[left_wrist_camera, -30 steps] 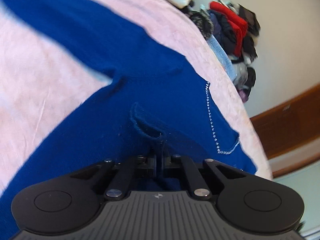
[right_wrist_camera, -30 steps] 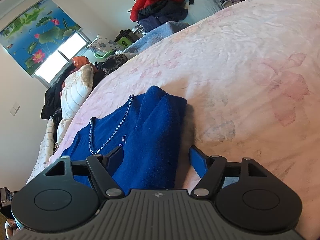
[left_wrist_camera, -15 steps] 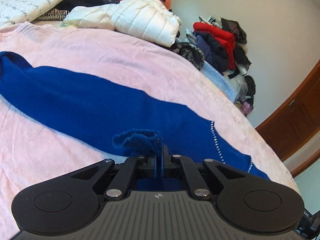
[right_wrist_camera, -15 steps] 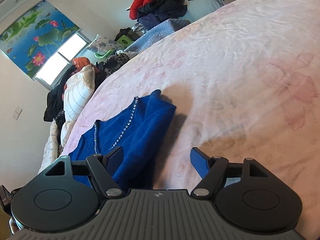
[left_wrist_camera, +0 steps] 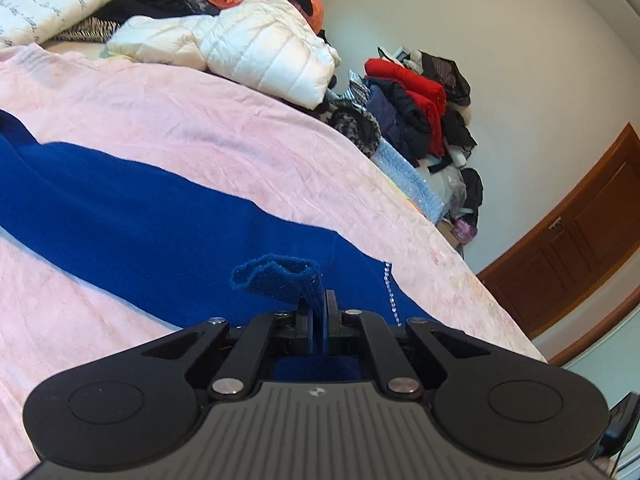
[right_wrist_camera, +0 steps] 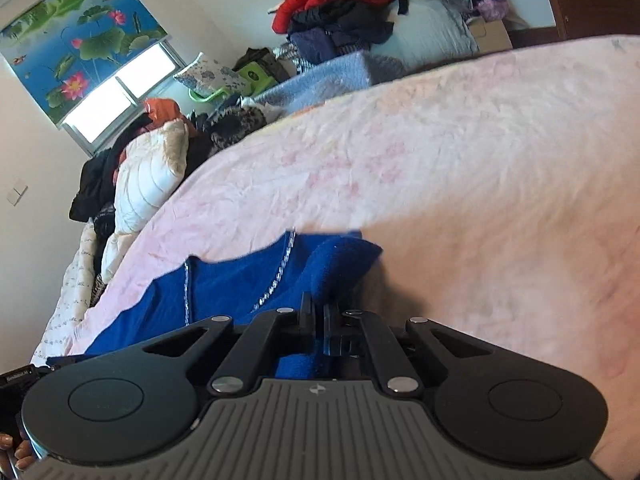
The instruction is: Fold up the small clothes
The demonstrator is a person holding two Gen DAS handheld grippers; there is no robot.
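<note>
Fingers of the left gripper (left_wrist_camera: 319, 300) are pressed together on a pinched-up fold of the blue knit garment (left_wrist_camera: 132, 216), a small tuft of cloth standing up just past their tips. The right gripper (right_wrist_camera: 319, 312) has just been closing, and its fingers now clamp another bunched edge of the same garment, beside a line of small silver beads (right_wrist_camera: 276, 276) that trims the neckline.

From the left wrist view the garment runs as a long blue band across the pink bed cover (left_wrist_camera: 224, 128), lying flat apart from the part lifted at the grip. From the right wrist view its blue cloth lies at the near left of the bed, with open pink cover beyond and to the right.

Farther back, at the bed's far edge, rests a white quilted jacket (left_wrist_camera: 256, 52) with dark and orange clothes behind it, and a light blue towel-like cloth (right_wrist_camera: 320, 80). Beyond that stands a heap of clothes (left_wrist_camera: 416, 112) in red, navy and black against the pale wall. A brown wooden door (left_wrist_camera: 580, 232) shows at the right, and a window with a lotus-print blind (right_wrist_camera: 76, 44) at the far left.
</note>
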